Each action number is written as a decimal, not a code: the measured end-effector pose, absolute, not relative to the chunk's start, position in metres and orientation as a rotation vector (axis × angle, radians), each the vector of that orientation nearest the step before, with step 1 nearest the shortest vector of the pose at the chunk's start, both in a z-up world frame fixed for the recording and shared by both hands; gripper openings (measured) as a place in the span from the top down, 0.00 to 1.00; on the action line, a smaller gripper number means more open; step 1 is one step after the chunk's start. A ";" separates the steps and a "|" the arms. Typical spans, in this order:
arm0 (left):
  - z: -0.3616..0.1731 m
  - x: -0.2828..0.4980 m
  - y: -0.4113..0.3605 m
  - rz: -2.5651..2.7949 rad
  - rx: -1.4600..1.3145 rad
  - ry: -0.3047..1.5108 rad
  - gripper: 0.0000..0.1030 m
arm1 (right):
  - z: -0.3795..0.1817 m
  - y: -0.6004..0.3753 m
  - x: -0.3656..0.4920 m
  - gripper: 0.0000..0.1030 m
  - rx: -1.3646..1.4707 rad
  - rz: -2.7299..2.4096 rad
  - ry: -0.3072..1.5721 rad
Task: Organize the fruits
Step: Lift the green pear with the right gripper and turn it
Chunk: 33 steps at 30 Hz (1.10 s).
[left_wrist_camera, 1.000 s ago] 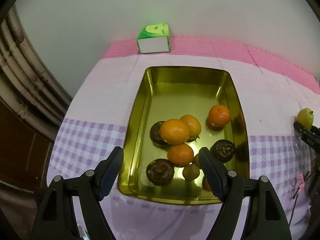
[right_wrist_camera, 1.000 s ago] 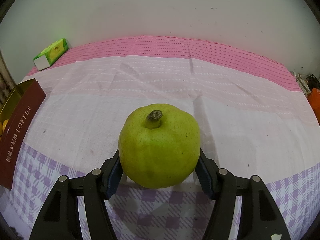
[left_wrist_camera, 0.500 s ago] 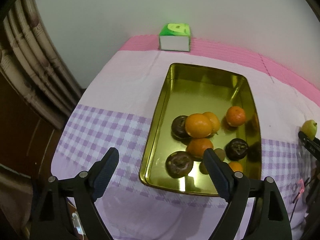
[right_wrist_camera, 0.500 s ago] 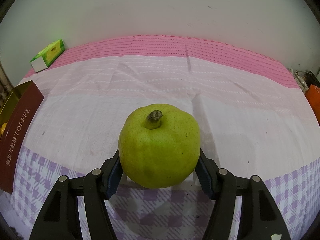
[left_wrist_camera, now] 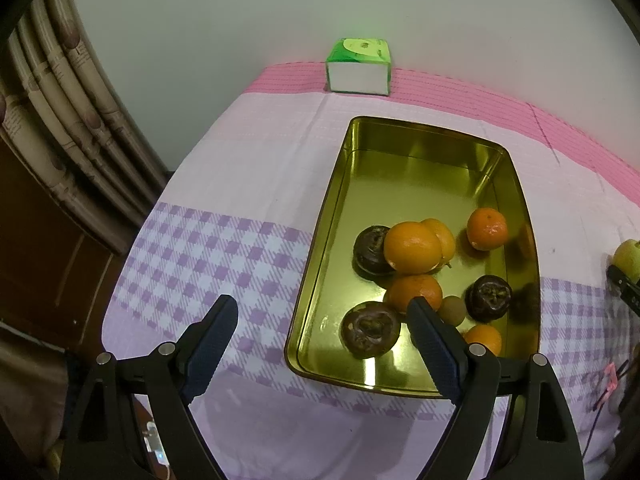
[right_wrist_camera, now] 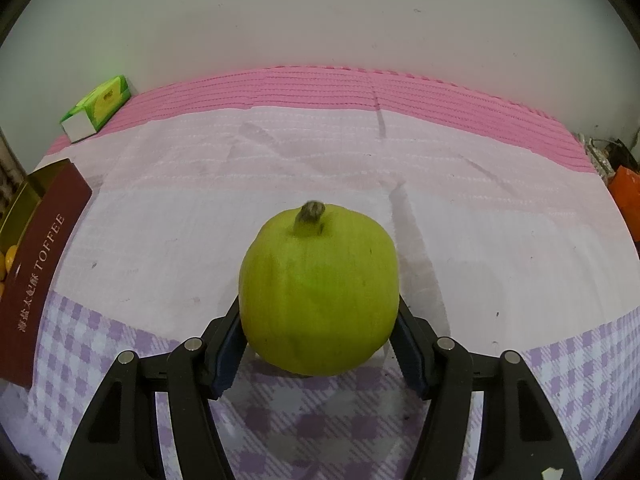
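Right claw [right_wrist_camera: 318, 340] pinching a green pear [right_wrist_camera: 319, 293], stem up, just above the tabletop [right_wrist_camera: 500, 248]. Left claw [left_wrist_camera: 322, 344] spread, nothing between, jaws just been opening – hovering by the near corner of the gold tin [left_wrist_camera: 412, 168] with oranges [left_wrist_camera: 412, 247] and dark fruits [left_wrist_camera: 370, 335] inside.

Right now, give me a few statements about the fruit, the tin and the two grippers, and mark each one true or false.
1. The right gripper is clamped on a green fruit. True.
2. The left gripper holds an orange. False: its jaws are open and empty, and have just been opening.
3. The gold tin holds oranges and dark brown fruits. True.
4. The tin's far half is packed with fruit. False: the fruit lies in the near half.
5. A green and white box stands beyond the tin, by the wall. True.
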<state>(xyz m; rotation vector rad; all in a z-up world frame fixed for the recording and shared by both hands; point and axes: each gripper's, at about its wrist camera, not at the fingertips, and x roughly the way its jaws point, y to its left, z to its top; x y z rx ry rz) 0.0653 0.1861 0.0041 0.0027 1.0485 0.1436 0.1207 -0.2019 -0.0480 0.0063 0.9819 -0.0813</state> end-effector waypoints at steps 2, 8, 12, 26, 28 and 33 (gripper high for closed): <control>0.004 0.065 0.186 0.142 0.006 1.046 0.16 | -0.046 -0.201 0.120 0.40 0.009 -0.078 0.983; 0.002 0.065 0.184 0.129 0.012 1.050 0.16 | -0.037 -0.190 0.114 0.42 -0.008 -0.056 0.963; 0.002 0.064 0.179 0.120 0.022 1.052 0.16 | -0.031 -0.183 0.117 0.43 -0.028 -0.049 0.957; 0.001 0.064 0.178 0.122 0.025 1.057 0.16 | -0.044 -0.184 0.133 0.41 -0.036 -0.033 0.972; 0.001 0.064 0.178 0.122 0.024 1.057 0.16 | -0.045 -0.183 0.135 0.41 -0.030 -0.040 0.968; 0.000 0.065 0.177 0.120 0.026 1.060 0.16 | -0.046 -0.184 0.134 0.43 -0.031 -0.039 0.953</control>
